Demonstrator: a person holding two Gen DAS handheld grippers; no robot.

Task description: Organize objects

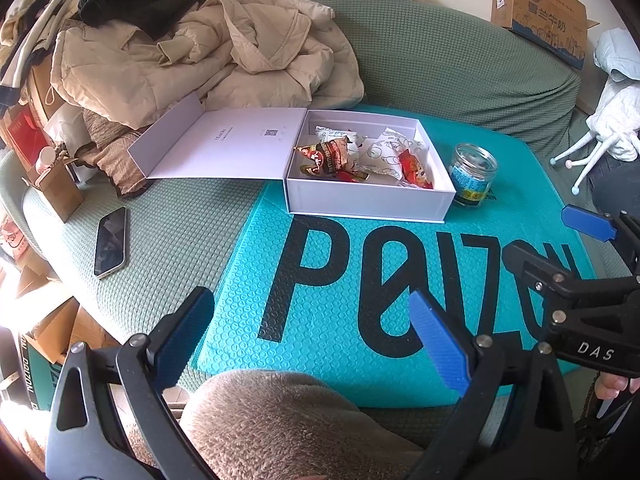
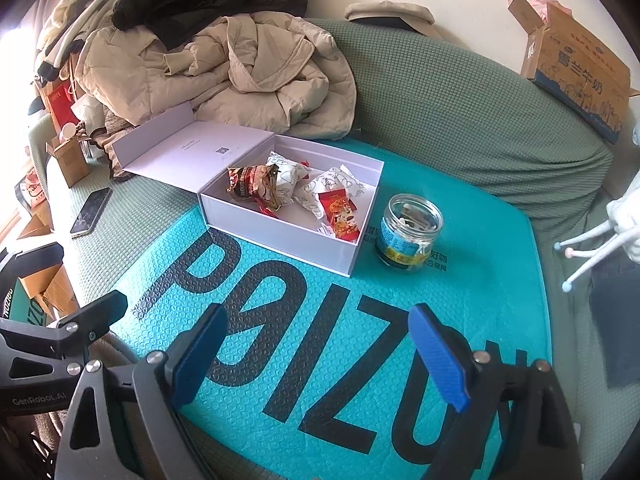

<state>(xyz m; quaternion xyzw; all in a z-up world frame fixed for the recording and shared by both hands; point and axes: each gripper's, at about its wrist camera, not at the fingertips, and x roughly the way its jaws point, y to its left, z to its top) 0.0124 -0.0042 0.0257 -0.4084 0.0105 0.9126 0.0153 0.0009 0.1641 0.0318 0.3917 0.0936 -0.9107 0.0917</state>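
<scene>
A white open box [image 1: 368, 200] [image 2: 280, 236] with its lid folded back to the left sits on a teal bubble mailer [image 1: 340, 280] [image 2: 320, 320]. Several snack packets [image 1: 332, 156] [image 2: 260, 184] lie inside it. A small glass jar [image 1: 473, 174] [image 2: 408, 232] without a lid stands just right of the box. My left gripper [image 1: 316, 332] is open and empty, well short of the box. My right gripper [image 2: 320, 356] is open and empty over the mailer; it also shows at the right of the left wrist view [image 1: 568, 248].
A phone [image 1: 110, 242] [image 2: 91, 212] lies on the green sofa left of the mailer. A beige jacket [image 1: 208, 56] [image 2: 216, 72] and dark clothes are piled behind the box. A cardboard carton [image 1: 544, 12] [image 2: 580, 76] sits on the sofa back. Small boxes stand at far left.
</scene>
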